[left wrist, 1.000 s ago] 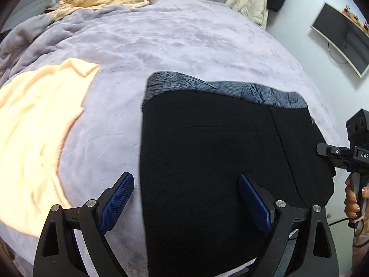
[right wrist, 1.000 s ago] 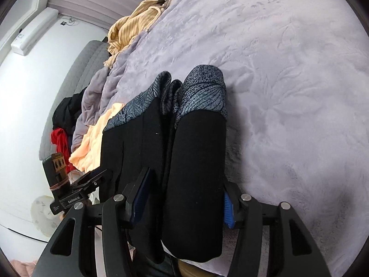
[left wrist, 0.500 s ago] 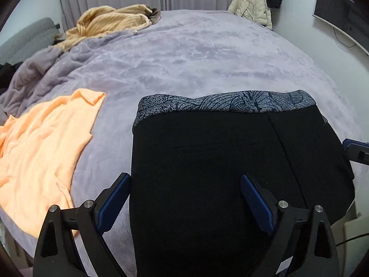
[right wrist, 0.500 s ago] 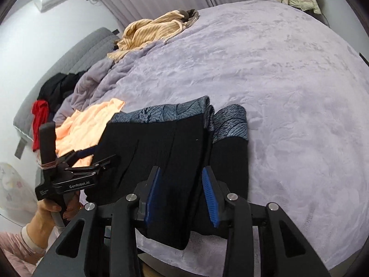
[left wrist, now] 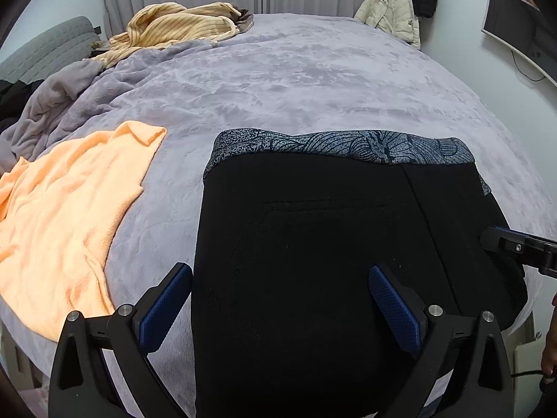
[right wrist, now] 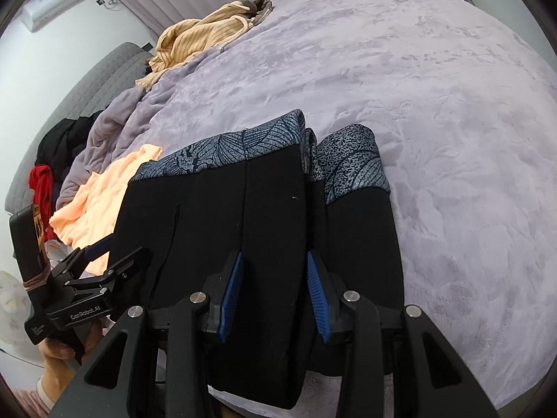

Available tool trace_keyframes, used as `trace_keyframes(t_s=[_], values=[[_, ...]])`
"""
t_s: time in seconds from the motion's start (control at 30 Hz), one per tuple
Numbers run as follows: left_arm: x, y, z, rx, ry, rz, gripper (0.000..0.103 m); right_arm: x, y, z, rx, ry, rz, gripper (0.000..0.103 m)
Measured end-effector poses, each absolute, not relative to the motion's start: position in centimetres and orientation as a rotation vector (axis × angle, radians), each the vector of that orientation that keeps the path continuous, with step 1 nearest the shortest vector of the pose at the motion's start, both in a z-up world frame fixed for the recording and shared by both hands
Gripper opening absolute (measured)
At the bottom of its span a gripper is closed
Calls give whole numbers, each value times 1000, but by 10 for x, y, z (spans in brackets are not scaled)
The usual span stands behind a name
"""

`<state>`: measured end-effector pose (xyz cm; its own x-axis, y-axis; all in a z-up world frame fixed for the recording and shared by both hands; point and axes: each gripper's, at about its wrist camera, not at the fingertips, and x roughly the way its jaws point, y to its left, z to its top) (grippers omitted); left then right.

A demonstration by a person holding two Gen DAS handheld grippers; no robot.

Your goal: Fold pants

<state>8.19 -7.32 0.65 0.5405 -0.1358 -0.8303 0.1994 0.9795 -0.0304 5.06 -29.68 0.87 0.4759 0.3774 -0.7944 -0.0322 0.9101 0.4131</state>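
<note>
right hand-held gripper (right wrist: 273, 294) pinching a ridge of black pants (right wrist: 216, 223); left hand-held gripper (left wrist: 278, 308) spread wide; folding partly done on bed (left wrist: 296, 80).

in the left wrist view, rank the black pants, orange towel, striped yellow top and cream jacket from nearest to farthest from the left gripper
1. Black pants: between the left gripper fingers, right at it.
2. Orange towel: on the bed to the left.
3. Striped yellow top: far side of the bed, left.
4. Cream jacket: beyond the bed's far edge, right.

Black pants (left wrist: 313, 261) with grey leaf-patterned waistband lie folded lengthwise at the bed's near edge
</note>
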Motion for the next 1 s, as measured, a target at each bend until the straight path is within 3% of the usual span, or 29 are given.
trace_keyframes(t_s=[0.57, 0.73, 0.9, 1.0], values=[[77, -73, 9, 76, 979, -167, 102, 32, -299, 27, 401, 1054, 222, 62], [66, -75, 16, 85, 960, -159, 102, 25, -295, 35, 338, 1055, 181, 81], [52, -78, 32, 84, 928, -163, 102, 18, -286, 44, 251, 1047, 134, 85], [45, -78, 44, 63, 909, -166, 102, 13, -282, 51, 209, 1037, 80, 103]])
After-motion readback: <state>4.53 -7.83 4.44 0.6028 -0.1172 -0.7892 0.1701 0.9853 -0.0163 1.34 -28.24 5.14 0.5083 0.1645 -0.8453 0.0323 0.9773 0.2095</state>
